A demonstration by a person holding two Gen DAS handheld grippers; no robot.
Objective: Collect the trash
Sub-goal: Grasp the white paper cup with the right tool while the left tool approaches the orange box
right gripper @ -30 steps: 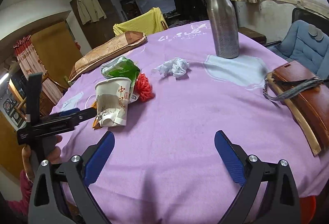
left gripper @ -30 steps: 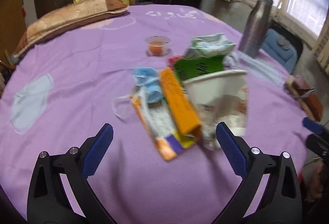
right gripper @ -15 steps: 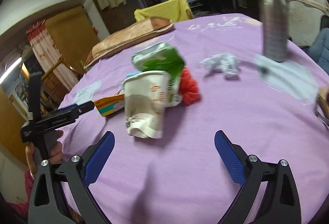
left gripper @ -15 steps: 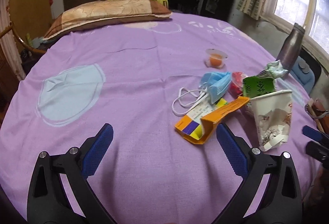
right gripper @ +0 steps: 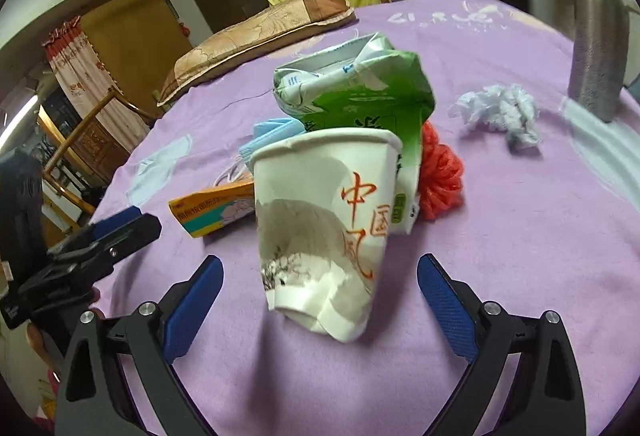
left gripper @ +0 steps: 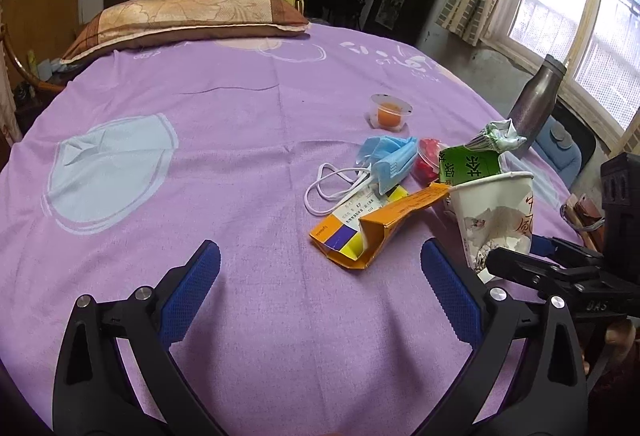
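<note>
Trash pile sits on purple bedsheet point(left gripper: 240, 116). Left gripper point(left gripper: 320, 276) hangs spread wide over bare cloth, pinching nothing. Right of it: flattened orange cardboard box point(left gripper: 372, 232), crumpled blue face mask point(left gripper: 388, 156) touching box's far end, small clear cup of orange jelly point(left gripper: 390, 112) behind. Right gripper point(right gripper: 318, 284), jaws spread, flanks crushed white paper cup point(right gripper: 328, 228) without contact. Green carton point(right gripper: 360, 96) and red mesh wad point(right gripper: 440, 176) sit behind cup; crumpled white tissue point(right gripper: 500, 112) and steel bottle point(right gripper: 596, 48) lie farther right.

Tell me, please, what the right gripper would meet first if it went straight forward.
Most likely the crumpled paper cup, which stands centred ahead of the open right gripper, nearer than the green carton behind it.
</note>
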